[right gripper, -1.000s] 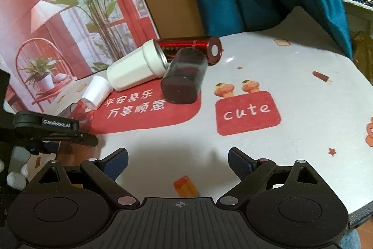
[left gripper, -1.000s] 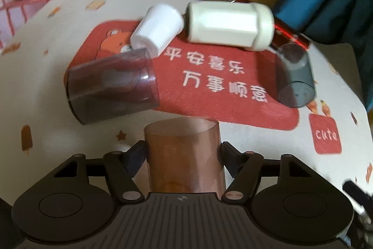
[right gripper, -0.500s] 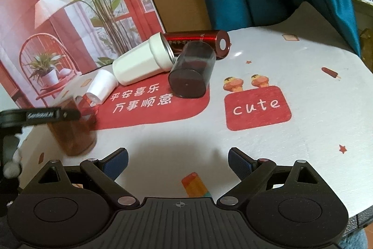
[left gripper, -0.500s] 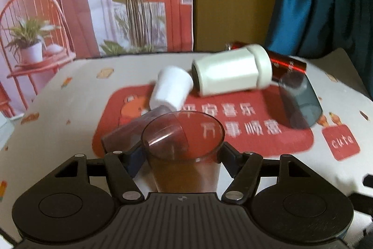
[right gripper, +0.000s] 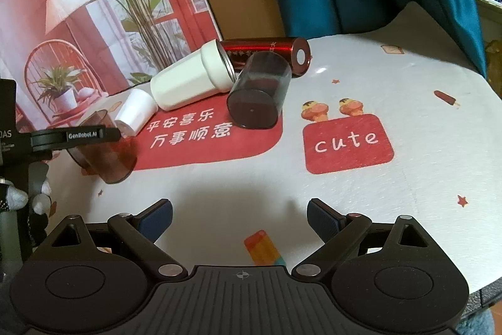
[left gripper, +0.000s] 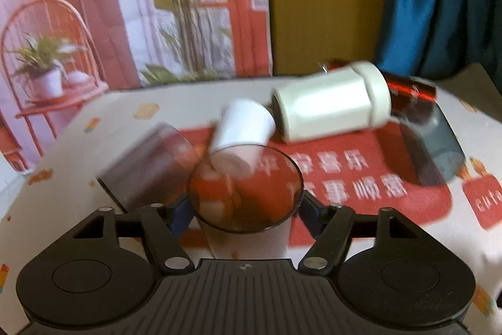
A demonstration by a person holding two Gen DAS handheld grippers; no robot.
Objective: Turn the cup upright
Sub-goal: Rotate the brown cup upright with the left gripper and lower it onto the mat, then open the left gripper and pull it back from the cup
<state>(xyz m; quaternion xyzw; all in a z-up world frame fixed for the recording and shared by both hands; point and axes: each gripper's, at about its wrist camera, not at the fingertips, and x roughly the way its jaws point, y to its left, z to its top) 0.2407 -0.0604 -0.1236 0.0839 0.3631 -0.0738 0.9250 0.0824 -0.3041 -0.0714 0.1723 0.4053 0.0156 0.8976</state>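
Observation:
My left gripper (left gripper: 246,209) is shut on a see-through brown cup (left gripper: 246,193). The cup's open rim faces the camera and tilts upward. In the right wrist view the same cup (right gripper: 108,157) leans over the table's left side, its base at or near the cloth, held by the left gripper (right gripper: 75,135). My right gripper (right gripper: 240,217) is open and empty above the table's near edge.
Lying on the red mat (right gripper: 213,140) are a large white cup (right gripper: 191,80), a small white cup (right gripper: 136,112), a dark smoky cup (right gripper: 259,94) and a red can (right gripper: 266,52). Another dark see-through cup (left gripper: 147,165) lies left of the held one.
The left gripper has turned the brown cup from mouth-down towards upright, so its open rim now faces the camera. The right gripper has barely moved.

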